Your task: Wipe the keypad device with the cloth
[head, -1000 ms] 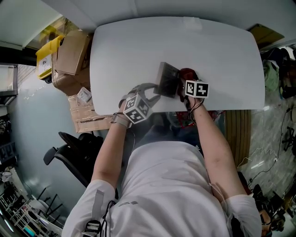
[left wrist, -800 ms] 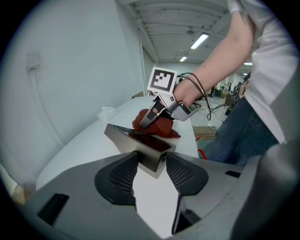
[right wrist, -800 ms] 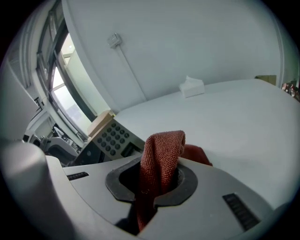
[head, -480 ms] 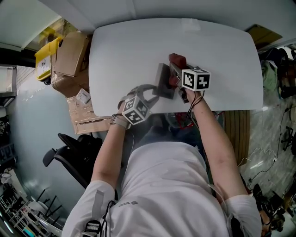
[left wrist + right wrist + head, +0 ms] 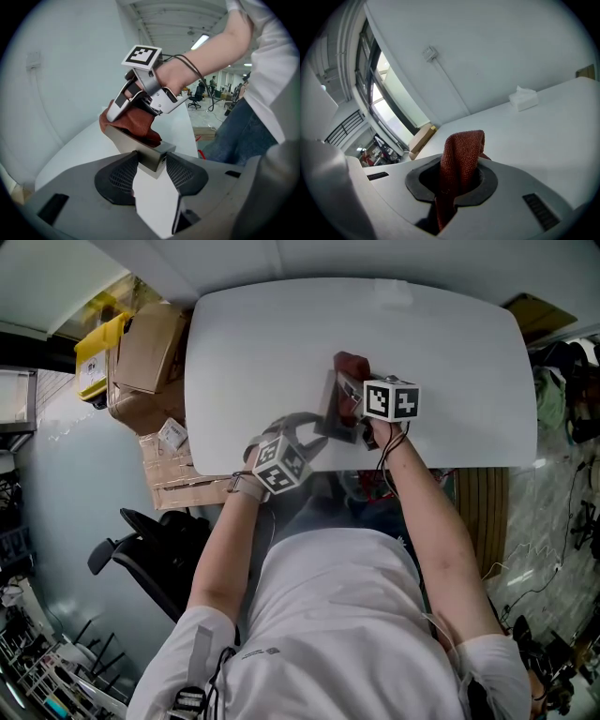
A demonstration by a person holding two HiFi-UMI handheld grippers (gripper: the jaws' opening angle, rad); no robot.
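The keypad device (image 5: 331, 418), a flat grey slab, lies tilted on the white table (image 5: 450, 343). My left gripper (image 5: 314, 439) is shut on the device's near corner (image 5: 151, 159), both dark pads pressed against its sides. A dark red cloth (image 5: 352, 365) is bunched over the device's far end. My right gripper (image 5: 351, 390) is shut on that cloth (image 5: 460, 159), which stands up out of its jaws, and rests it on the device's top (image 5: 133, 123). The cloth and the right gripper hide the keypad face.
A white tissue box (image 5: 523, 100) sits farther back on the table. Cardboard boxes (image 5: 145, 357) and a yellow bin (image 5: 95, 351) stand on the floor to the left, with a black office chair (image 5: 150, 545) at the near left. The person's body fills the near edge.
My right gripper has lifted and carried the cloth from the device's right side leftward and away, onto its far end. The left gripper and the device have stayed put.
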